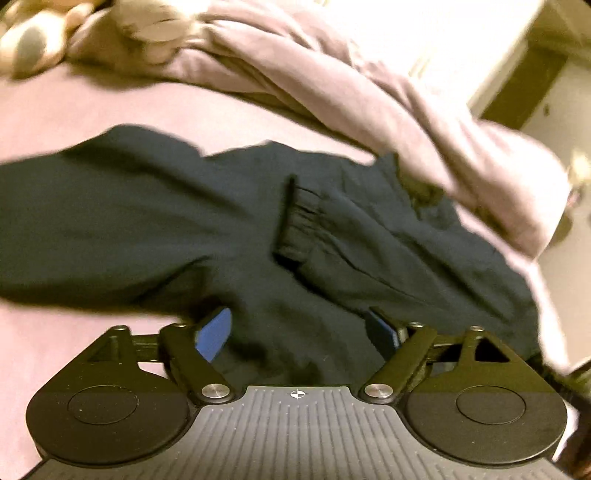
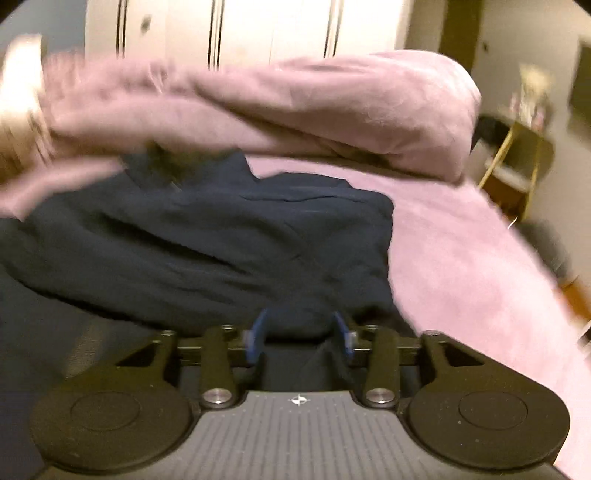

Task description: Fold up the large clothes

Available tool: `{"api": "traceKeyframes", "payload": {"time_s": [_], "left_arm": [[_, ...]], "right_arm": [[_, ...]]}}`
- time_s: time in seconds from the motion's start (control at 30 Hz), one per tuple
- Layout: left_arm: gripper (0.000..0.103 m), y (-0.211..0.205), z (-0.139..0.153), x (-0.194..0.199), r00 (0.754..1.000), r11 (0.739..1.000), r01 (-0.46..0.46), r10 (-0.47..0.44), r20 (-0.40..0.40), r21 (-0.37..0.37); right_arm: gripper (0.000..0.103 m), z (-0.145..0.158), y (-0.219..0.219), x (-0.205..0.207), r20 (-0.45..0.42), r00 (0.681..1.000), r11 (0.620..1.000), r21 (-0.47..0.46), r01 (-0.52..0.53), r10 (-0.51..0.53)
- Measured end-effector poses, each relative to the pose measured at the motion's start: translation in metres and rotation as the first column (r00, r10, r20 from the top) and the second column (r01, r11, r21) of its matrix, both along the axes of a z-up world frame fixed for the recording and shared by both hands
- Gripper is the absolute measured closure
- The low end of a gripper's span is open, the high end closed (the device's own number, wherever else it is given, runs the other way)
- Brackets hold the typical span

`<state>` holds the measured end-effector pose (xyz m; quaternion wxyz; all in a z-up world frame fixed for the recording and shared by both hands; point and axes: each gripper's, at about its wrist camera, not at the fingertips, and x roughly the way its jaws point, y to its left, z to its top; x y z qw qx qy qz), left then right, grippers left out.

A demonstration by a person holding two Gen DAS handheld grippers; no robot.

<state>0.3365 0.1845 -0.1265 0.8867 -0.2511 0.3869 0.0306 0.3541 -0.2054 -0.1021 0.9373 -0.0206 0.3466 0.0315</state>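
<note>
A dark navy garment (image 1: 229, 229) lies crumpled on the pink bed sheet (image 1: 92, 103); an elastic cuff or waistband (image 1: 295, 221) shows near its middle. My left gripper (image 1: 299, 332) is open, its blue pads (image 1: 216, 332) wide apart with dark cloth bunched between them. In the right wrist view the same garment (image 2: 221, 236) spreads left and centre. My right gripper (image 2: 301, 332) has its blue pads (image 2: 258, 332) partly closed around a fold of the dark cloth.
A rumpled pink duvet (image 1: 332, 74) lies behind the garment, also in the right wrist view (image 2: 295, 103). A plush toy (image 1: 33, 40) sits far left. White wardrobe doors (image 2: 258, 29) and a small side table (image 2: 517, 162) stand beyond the bed.
</note>
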Motion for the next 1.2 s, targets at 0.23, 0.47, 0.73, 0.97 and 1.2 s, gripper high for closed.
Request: {"api": "traceKeyframes", "payload": {"time_s": [0.23, 0.47, 0.73, 0.97, 1.2], "left_arm": [[0.008, 0.126, -0.035, -0.084, 0.933, 0.909, -0.36, 0.355, -0.062, -0.21], [0.008, 0.221, -0.075, -0.127, 0.786, 0.662, -0.533, 0.619, -0.017, -0.526], [0.047, 0.273, -0.111, -0.142, 0.629, 0.386, -0.546, 0.775, -0.06, -0.743], [0.092, 0.273, -0.11, -0.142, 0.637, 0.416, -0.584, 0.767, -0.075, -0.697], [0.092, 0.251, -0.028, -0.115, 0.746, 0.687, -0.537, 0.658, 0.105, -0.489]], "right_arm": [[0.05, -0.018, -0.047, -0.094, -0.128, 0.99, 0.907, 0.409, 0.102, -0.054], [0.048, -0.033, -0.076, -0.11, -0.188, 0.973, 0.816, 0.537, 0.213, -0.13], [0.045, -0.034, -0.066, -0.111, -0.184, 0.972, 0.845, 0.489, 0.217, -0.144], [0.046, -0.033, -0.067, -0.11, -0.191, 0.97, 0.843, 0.488, 0.227, -0.15], [0.046, -0.031, -0.08, -0.116, -0.188, 0.965, 0.819, 0.515, 0.253, -0.18]]}}
